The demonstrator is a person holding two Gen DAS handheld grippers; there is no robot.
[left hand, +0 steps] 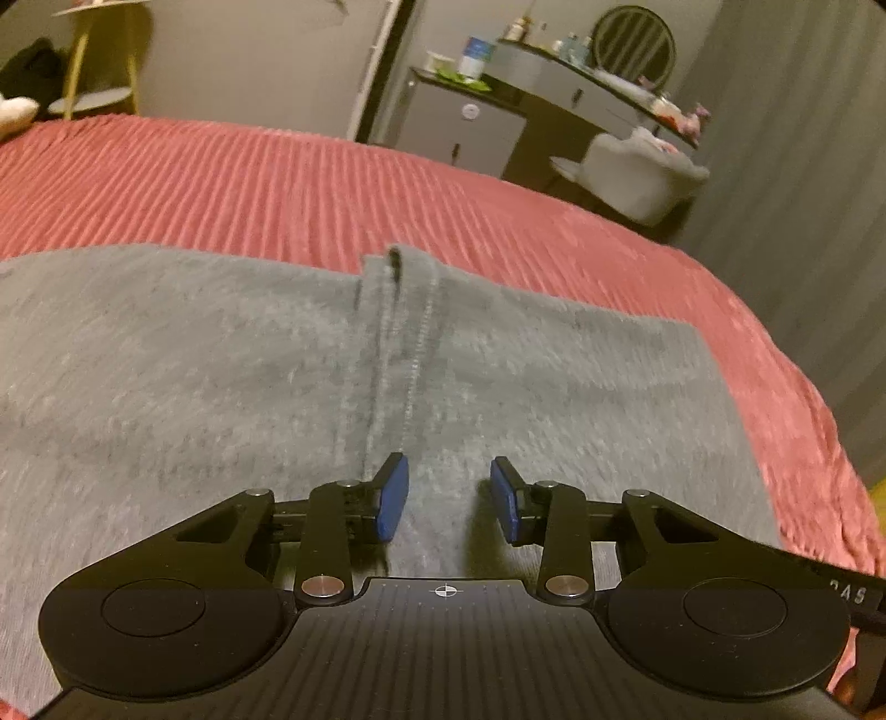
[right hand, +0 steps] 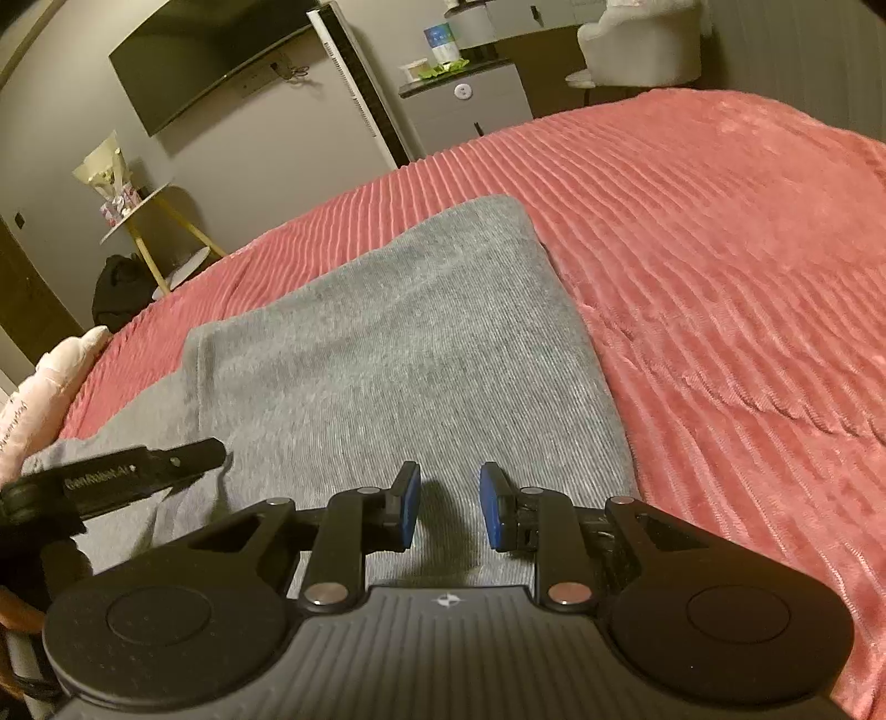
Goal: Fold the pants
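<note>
Grey pants lie flat on a red ribbed bedspread. In the left wrist view a stitched seam with a dark drawstring end runs up the middle. My left gripper hovers low over the fabric beside that seam, blue pads apart, holding nothing. In the right wrist view the pants look folded, a doubled panel reaching to a far corner. My right gripper is open and empty just above the cloth. The left gripper's body shows at the left edge there.
The bedspread stretches wide to the right of the pants. A pale pillow lies at the bed's left edge. Beyond the bed stand a grey cabinet, a dresser with a round mirror, a white chair and a wall TV.
</note>
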